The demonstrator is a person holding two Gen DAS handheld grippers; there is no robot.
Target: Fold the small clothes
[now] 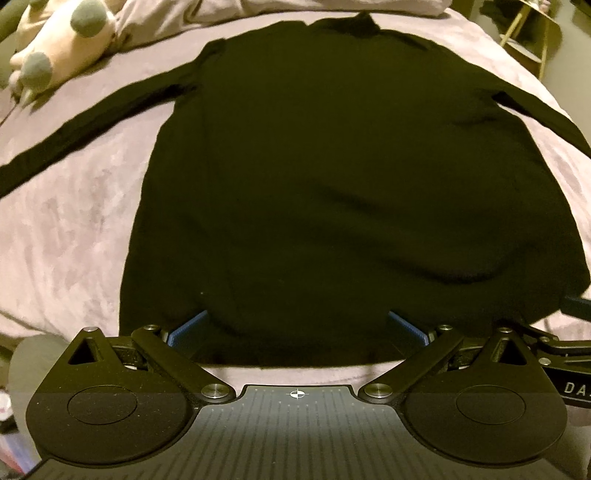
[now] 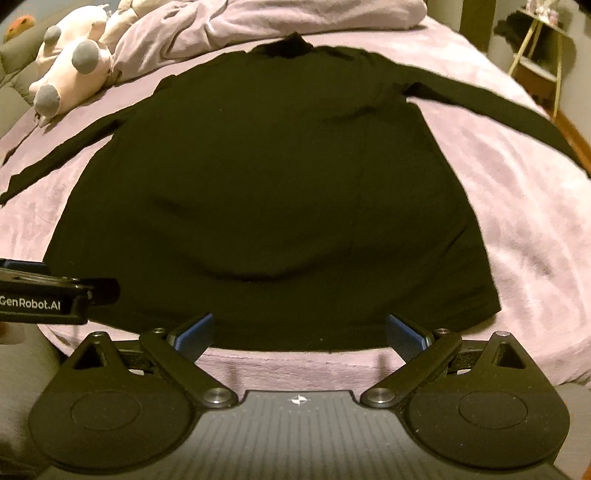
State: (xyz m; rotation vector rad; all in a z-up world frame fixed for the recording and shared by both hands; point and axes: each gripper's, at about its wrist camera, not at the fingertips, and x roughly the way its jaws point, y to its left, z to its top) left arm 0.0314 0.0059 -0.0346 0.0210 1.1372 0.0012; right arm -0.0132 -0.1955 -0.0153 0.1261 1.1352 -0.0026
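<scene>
A black long-sleeved top (image 1: 332, 184) lies flat on a pink blanket, collar far, hem near, sleeves spread out to both sides. It also shows in the right wrist view (image 2: 277, 184). My left gripper (image 1: 297, 328) is open, its blue pads wide apart at the hem, with the hem's middle lying between them. My right gripper (image 2: 299, 328) is open too, its pads wide apart at the near hem. The left gripper's side shows at the left edge of the right wrist view (image 2: 44, 295).
The pink blanket (image 1: 74, 240) covers the bed. A pink plush toy with grey feet (image 2: 70, 74) lies at the far left. A bunched blanket (image 2: 295, 18) sits beyond the collar. A shelf stand (image 2: 535, 55) is at the far right, off the bed.
</scene>
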